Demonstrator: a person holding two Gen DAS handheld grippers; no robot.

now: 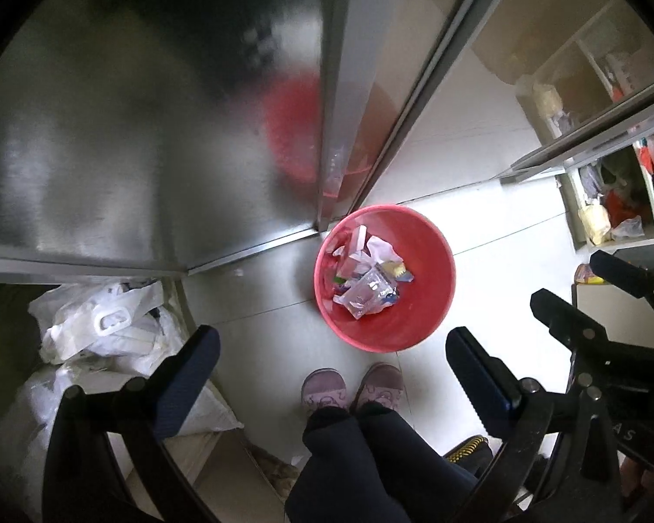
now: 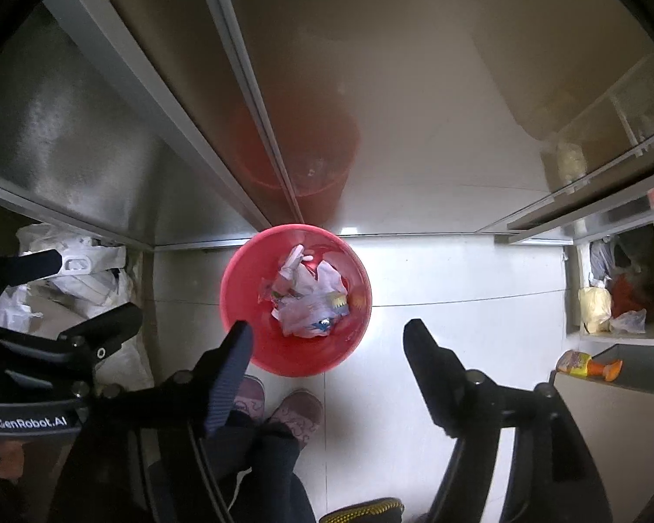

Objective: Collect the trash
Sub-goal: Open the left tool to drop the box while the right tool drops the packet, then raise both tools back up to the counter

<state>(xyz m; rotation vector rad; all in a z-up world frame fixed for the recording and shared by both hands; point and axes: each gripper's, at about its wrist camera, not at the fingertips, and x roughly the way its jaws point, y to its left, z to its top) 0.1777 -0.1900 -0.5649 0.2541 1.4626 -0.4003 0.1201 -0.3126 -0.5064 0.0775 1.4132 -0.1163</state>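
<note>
One upright bin point(image 1: 383, 279) (mouth up)

above bin point(image 1: 418, 327): clear | behind: steel cabinet point(image 1: 152, 130) | left: bags point(image 1: 104, 327)

Red bin point(image 1: 418, 305), mauve patterned slippers point(image 1: 353, 385), white floor point(image 1: 479, 226)

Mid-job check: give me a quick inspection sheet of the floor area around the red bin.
Surface: pale tiled floor, bare near the bin.
Job's things: red bin upright, holding wrappers and crumpled paper.
Clutter: white plastic bags heaped at left; small orange-yellow bottle on a ledge at right.
Grippers: left tongs open, empty; right tongs open, empty.
Cables: nothing seen.
Surroundings: steel cabinet panels behind the bin; stocked shelves at right; person's shoes by the bin.
</note>
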